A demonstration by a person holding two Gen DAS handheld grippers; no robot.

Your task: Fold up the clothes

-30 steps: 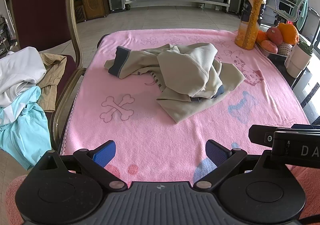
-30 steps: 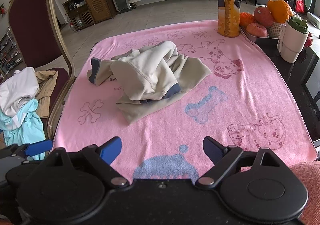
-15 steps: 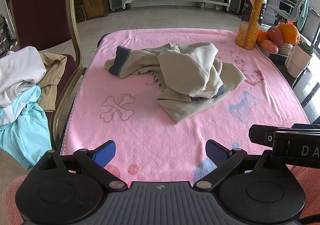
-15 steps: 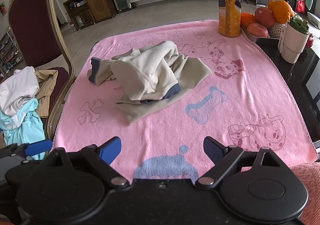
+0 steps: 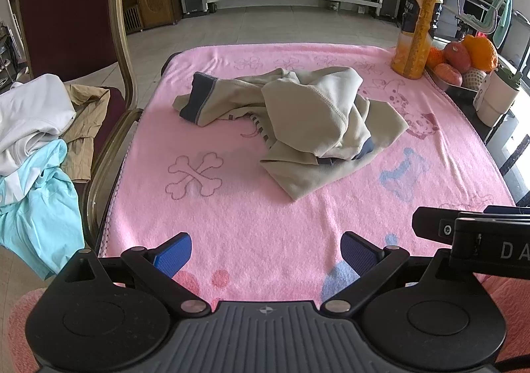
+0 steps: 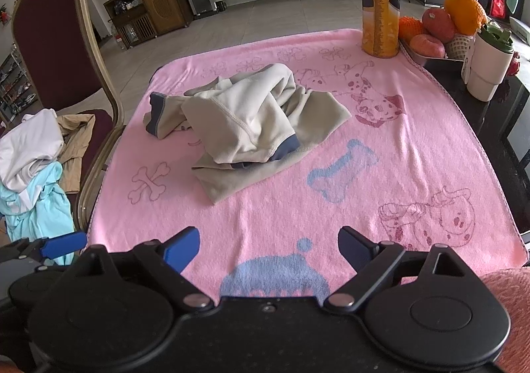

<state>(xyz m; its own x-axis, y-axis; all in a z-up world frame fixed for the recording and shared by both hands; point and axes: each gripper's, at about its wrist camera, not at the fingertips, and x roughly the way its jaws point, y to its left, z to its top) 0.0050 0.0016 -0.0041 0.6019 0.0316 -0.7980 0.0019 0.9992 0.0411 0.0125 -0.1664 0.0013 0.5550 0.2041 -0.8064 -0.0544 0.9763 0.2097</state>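
A pile of clothes (image 5: pixel 36 141) is seen on the chair (image 5: pixel 112 128), left of the left gripper (image 5: pixel 266 252). Ahead of both grippers, a beige garment (image 5: pixel 298 121) lies crumpled on the pink-covered surface (image 5: pixel 251 217). The right gripper (image 6: pixel 270 245), like the left, is held wide open and empty; spreading flat is judged to be called for.
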